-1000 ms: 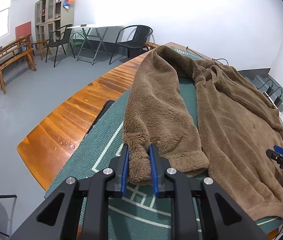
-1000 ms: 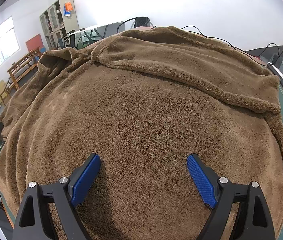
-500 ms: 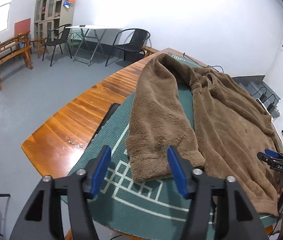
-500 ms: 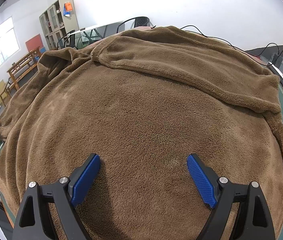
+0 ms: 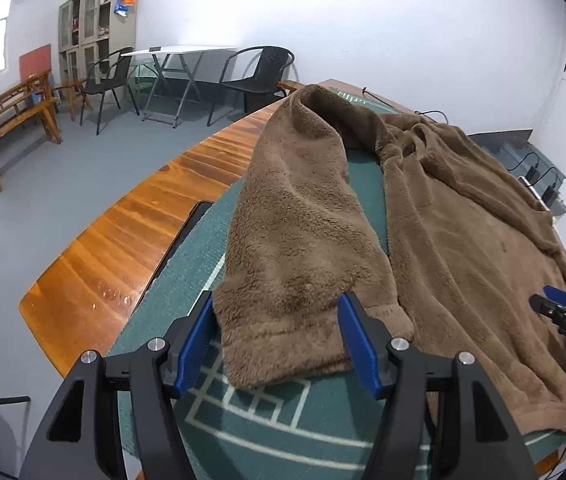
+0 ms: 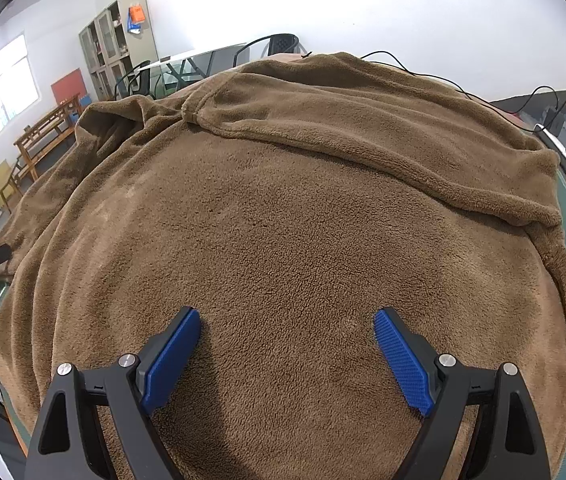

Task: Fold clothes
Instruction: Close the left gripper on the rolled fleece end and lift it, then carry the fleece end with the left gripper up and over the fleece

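Note:
A brown fleece jacket (image 5: 463, 216) lies spread on a green mat (image 5: 283, 432). Its left sleeve (image 5: 303, 220) runs down the mat, cuff nearest the camera. My left gripper (image 5: 277, 340) stands open, its blue pads on either side of the cuff and not pressing it. In the right wrist view the jacket's body (image 6: 283, 220) fills the frame. My right gripper (image 6: 287, 356) hangs open just over the fleece, nothing between its fingers. It also shows at the right edge of the left wrist view as the right gripper (image 5: 563, 312), with a hand below it.
The mat lies on a wooden table (image 5: 123, 248) whose edge runs along the left. A dark flat object (image 5: 187, 232) sits at the mat's left border. Chairs (image 5: 255, 76), a folding table and benches stand on the grey floor. Cables and a power strip (image 6: 563, 156) lie at the right.
My left gripper was shut on the sleeve cuff; it has let go and stands open, with the cuff lying flat on the mat. The right gripper has not moved.

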Tool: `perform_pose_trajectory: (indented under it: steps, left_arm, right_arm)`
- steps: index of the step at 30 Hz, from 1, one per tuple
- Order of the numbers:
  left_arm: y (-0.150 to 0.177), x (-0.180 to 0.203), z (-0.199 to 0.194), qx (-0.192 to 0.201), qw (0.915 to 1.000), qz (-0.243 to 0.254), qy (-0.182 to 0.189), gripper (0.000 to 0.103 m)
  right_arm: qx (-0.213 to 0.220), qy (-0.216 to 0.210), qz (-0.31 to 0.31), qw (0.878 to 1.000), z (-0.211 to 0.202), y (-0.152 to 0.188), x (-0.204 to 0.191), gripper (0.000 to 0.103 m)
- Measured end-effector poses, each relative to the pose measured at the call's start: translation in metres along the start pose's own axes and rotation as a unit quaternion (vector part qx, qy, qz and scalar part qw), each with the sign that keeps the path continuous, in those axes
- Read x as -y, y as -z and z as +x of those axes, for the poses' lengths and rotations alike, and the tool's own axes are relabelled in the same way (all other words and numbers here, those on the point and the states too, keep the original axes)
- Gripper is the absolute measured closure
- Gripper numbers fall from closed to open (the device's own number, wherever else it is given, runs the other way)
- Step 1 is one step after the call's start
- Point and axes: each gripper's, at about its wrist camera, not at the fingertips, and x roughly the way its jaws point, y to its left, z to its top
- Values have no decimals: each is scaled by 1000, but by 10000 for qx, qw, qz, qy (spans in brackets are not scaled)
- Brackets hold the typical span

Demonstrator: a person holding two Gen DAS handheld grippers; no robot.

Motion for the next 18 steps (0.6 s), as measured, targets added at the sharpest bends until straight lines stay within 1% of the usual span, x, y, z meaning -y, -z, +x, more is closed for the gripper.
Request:
perform_pose_trajectory:
  steps: [2, 3, 4, 5, 6, 8, 11, 15, 17, 18]
  left_arm:
    - [0, 7, 2, -8, 9997, 191, -132, 64]
    - [-1, 8, 2, -16, 9996, 241, -143, 70]
    - [-3, 8, 2, -36, 9997, 235, -96, 80]
    - [-6, 6, 0, -39, 9998, 199, -30, 85]
    - [-10, 1, -3, -23, 9999, 126, 55, 87]
    - [-21, -7, -11, 71, 9998, 3, 163, 89]
    - [-47, -26, -42, 598, 9982, -75, -71, 89]
    - [-79, -53, -87, 1322, 9897, -134, -530, 89]
    - [-87, -63, -99, 1487, 9866, -95, -659, 89]
    - [-88, -67, -100, 1461, 9873, -79, -621, 89]
  right_arm:
    - [6, -11, 11, 10000, 0, 0, 0, 12]
    - [9, -19, 18, 10000, 0, 0, 0, 12]
    - [13, -29, 26, 10000, 0, 0, 1, 12]
    - [19, -42, 37, 10000, 0, 0, 1, 12]
    - [23, -51, 46, 10000, -1, 0, 1, 12]
    - [35, -78, 78, 9999, -1, 0, 2, 12]
    - [44, -109, 107, 9999, -1, 0, 4, 12]
    - [40, -108, 105, 9999, -1, 0, 5, 12]
    - [37, -105, 102, 9999, -1, 0, 5, 12]
    - [37, -105, 102, 9999, -1, 0, 5, 12]
